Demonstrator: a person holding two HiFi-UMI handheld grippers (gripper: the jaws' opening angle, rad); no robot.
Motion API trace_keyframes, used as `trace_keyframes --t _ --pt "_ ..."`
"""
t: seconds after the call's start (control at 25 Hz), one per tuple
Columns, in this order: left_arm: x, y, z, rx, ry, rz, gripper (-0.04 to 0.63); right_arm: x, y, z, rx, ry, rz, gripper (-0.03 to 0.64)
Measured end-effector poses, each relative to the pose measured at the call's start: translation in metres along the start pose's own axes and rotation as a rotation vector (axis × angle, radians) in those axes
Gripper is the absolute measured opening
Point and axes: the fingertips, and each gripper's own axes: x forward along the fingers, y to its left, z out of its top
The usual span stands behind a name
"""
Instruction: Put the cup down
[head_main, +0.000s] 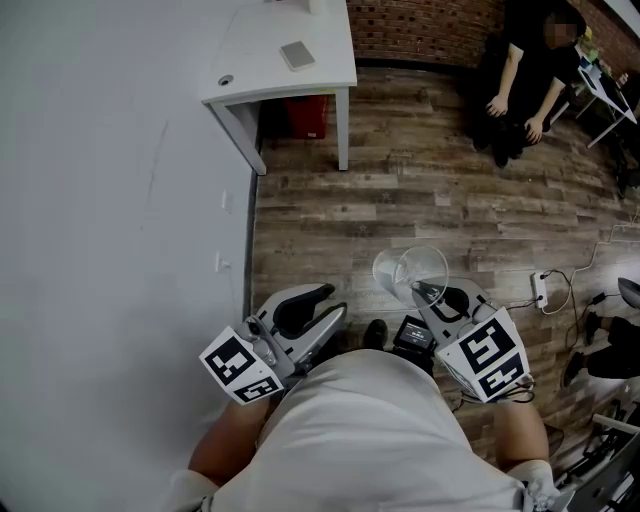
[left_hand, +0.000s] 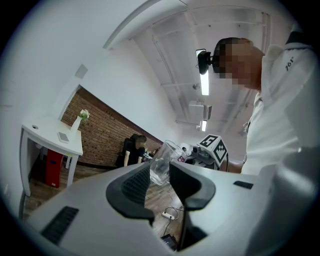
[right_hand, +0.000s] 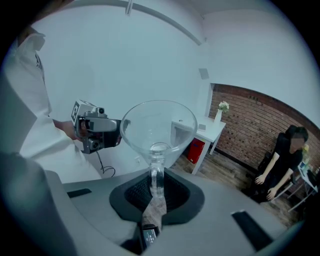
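The cup is a clear stemmed glass (head_main: 415, 272) with a wide cone bowl. My right gripper (head_main: 432, 296) is shut on its stem, and the bowl stands out past the jaws above the wooden floor. In the right gripper view the thin stem (right_hand: 156, 181) is pinched between the dark pads and the bowl (right_hand: 159, 127) fills the middle. My left gripper (head_main: 318, 301) hangs beside it at the left, open, with nothing between its fingers. From the left gripper view the glass (left_hand: 161, 167) shows beyond the gap between the jaws, well apart from them.
A white table (head_main: 262, 72) stands ahead by the white wall, with a small grey pad (head_main: 297, 54) on top and a red box (head_main: 306, 116) under it. A person in black (head_main: 523, 85) sits at the far right. A power strip (head_main: 540, 290) and cables lie on the floor.
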Motion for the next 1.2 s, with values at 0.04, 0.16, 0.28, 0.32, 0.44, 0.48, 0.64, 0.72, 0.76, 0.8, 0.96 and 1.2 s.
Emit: trace_keyframes --t 0.04,0.16,0.28,0.32,0.44,0.48,0.64,0.72,0.76,0.8,0.96,1.2 --pt "0.001 0.0 0.001 0.005 0.003 0.004 0.126 -0.001 -0.001 0.0 -0.004 0.003 0.002 0.035" --pt "0.003 -0.001 0.003 0.023 0.01 0.015 0.126 -0.003 -0.004 -0.001 -0.006 0.01 0.006 0.035" --pt "0.001 0.001 0.005 0.031 0.007 0.023 0.127 -0.003 -0.002 -0.001 -0.007 0.017 0.007 0.035" --pt "0.0 0.001 0.004 0.033 0.008 0.026 0.127 -0.002 -0.001 -0.001 -0.008 0.018 0.008 0.035" --pt "-0.003 0.002 0.001 0.042 0.016 0.034 0.135 -0.001 0.002 -0.002 -0.009 0.027 0.011 0.035" --pt "-0.003 0.002 0.001 0.044 0.019 0.035 0.141 -0.001 0.003 -0.003 -0.008 0.031 0.012 0.035" --pt "-0.003 0.0 0.003 0.047 0.027 0.037 0.16 -0.003 0.005 -0.001 -0.003 0.038 0.017 0.035" --pt "-0.004 -0.001 0.006 0.046 0.029 0.036 0.16 -0.005 0.006 0.003 0.001 0.034 0.021 0.035" --pt "-0.005 -0.002 0.008 0.044 0.03 0.037 0.161 -0.006 0.007 0.004 0.005 0.037 0.023 0.035" --pt "-0.006 -0.002 0.01 0.043 0.032 0.037 0.161 -0.007 0.008 0.005 0.008 0.041 0.025 0.035" --pt "-0.009 -0.008 0.021 0.053 0.05 0.039 0.161 -0.016 0.009 0.014 0.016 0.046 0.034 0.035" --pt "-0.043 0.01 0.02 0.069 0.062 0.033 0.196 0.01 0.034 0.026 0.03 0.045 0.026 0.035"
